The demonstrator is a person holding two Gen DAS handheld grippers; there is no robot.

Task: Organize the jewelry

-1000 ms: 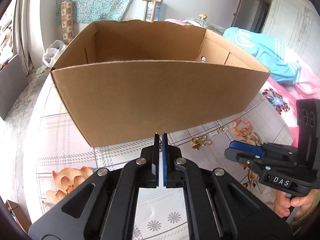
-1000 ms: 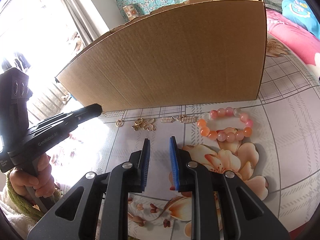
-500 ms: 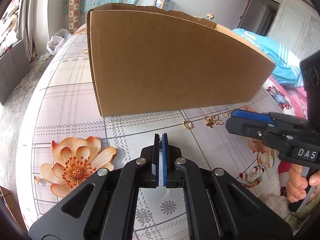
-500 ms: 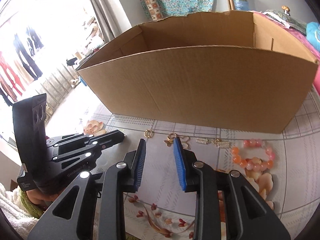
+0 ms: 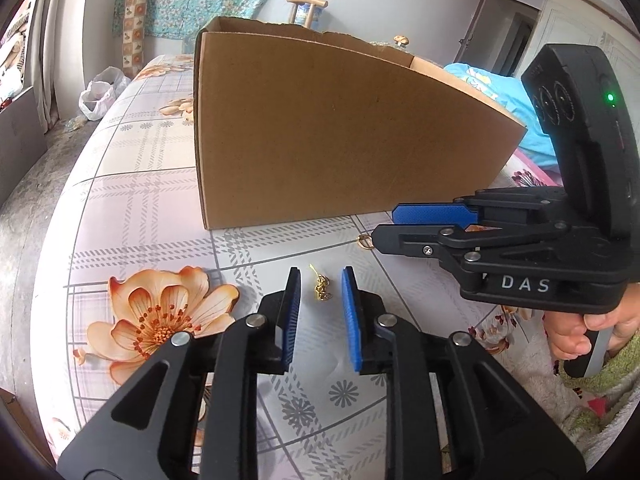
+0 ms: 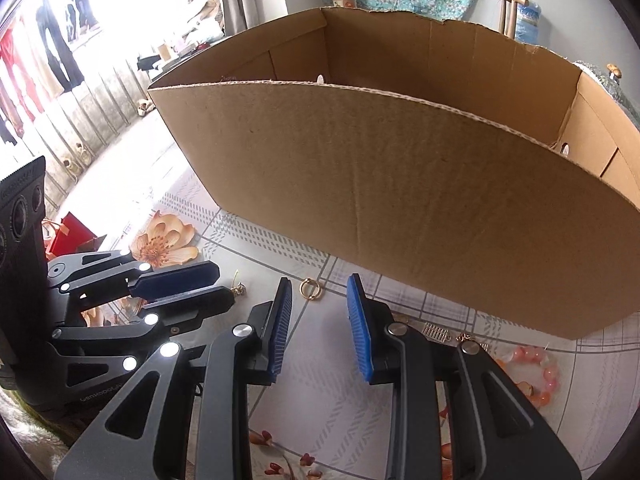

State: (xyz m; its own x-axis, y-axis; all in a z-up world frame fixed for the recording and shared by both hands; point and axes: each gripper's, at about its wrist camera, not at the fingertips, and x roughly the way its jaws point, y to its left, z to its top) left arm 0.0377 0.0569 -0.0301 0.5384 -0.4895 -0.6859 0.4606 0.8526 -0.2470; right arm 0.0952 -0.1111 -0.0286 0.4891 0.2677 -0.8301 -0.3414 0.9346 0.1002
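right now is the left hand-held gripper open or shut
Open. The left hand-held gripper has a clear gap between its blue pads, and the small gold chain piece lies loose on the floral tablecloth between them, ungripped.

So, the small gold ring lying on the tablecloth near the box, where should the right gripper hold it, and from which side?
Grip the gold ring across its thin band, coming from above. It lies flat on the tablecloth, so there is no side face to pinch. The open right gripper already has it between its fingers. The cardboard box stands just behind, so a steep approach probably keeps clear of the wall.
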